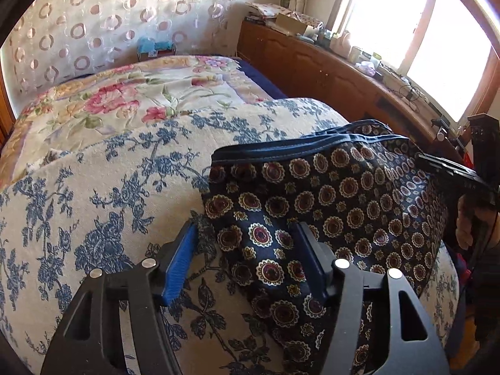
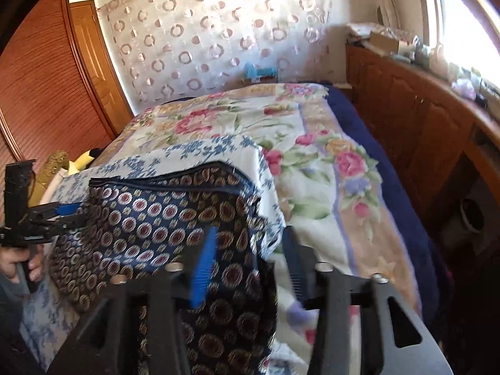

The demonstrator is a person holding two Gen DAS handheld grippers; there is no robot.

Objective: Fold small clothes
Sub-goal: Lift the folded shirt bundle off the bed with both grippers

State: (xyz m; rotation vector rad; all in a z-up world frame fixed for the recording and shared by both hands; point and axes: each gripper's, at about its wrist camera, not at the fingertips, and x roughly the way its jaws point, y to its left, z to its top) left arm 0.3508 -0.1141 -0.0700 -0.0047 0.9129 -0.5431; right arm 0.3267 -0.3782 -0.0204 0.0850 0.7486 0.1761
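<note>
Dark navy shorts (image 1: 337,200) with a red-and-cream medallion print lie on a blue-floral cream cloth (image 1: 93,206) on the bed, waistband toward the far side. My left gripper (image 1: 247,250) is open, its jaws straddling the shorts' near left corner. My right gripper (image 2: 250,262) is open, its jaws straddling the shorts' (image 2: 162,222) right edge. The right gripper also shows at the right edge of the left wrist view (image 1: 456,175), and the left gripper shows at the left of the right wrist view (image 2: 53,215).
A pink-floral bedspread (image 2: 312,143) covers the bed beyond the cloth. A wooden cabinet (image 2: 415,115) with clutter on top runs along the right under a bright window. Wooden wardrobe doors (image 2: 47,87) stand at the left. A circle-patterned curtain (image 1: 103,22) hangs behind.
</note>
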